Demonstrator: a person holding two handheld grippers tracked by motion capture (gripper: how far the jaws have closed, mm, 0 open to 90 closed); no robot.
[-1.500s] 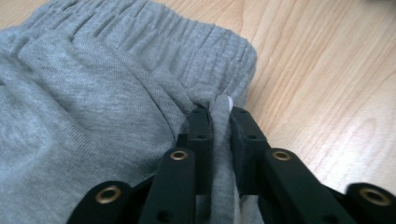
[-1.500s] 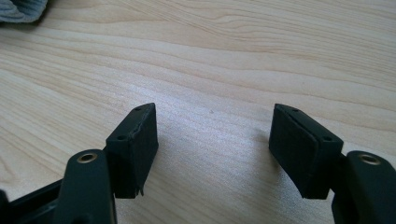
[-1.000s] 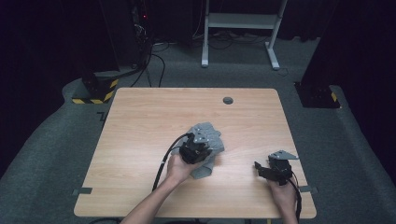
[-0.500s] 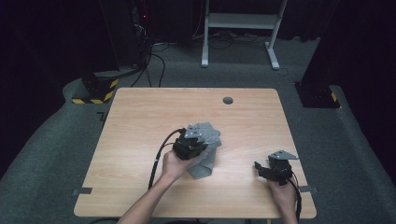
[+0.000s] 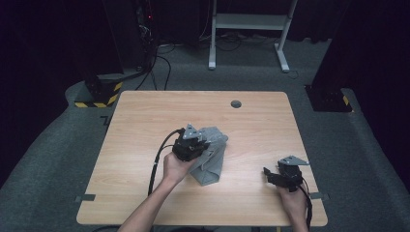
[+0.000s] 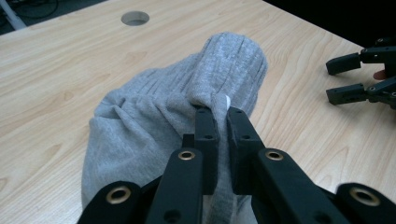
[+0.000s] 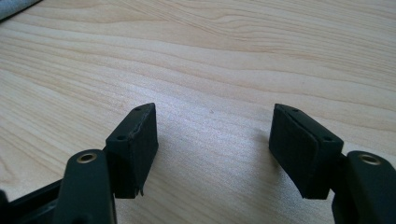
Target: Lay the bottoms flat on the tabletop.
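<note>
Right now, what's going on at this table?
A person works at a wooden table with tongs in each hand. The left tongs are shut on a fold of a grey knitted cloth, pinching it up near the table's middle. The right tongs rest open over bare wood at the near right, holding nothing.

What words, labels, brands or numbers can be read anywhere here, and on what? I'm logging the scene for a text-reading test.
No readable text in any view.
Small white tag on the grey ribbed knit garment, beside the left gripper: too small to read.
Yellow-and-black striped block on the floor: stripes only, no words.
Light wooden table and right gripper: no markings.
</note>
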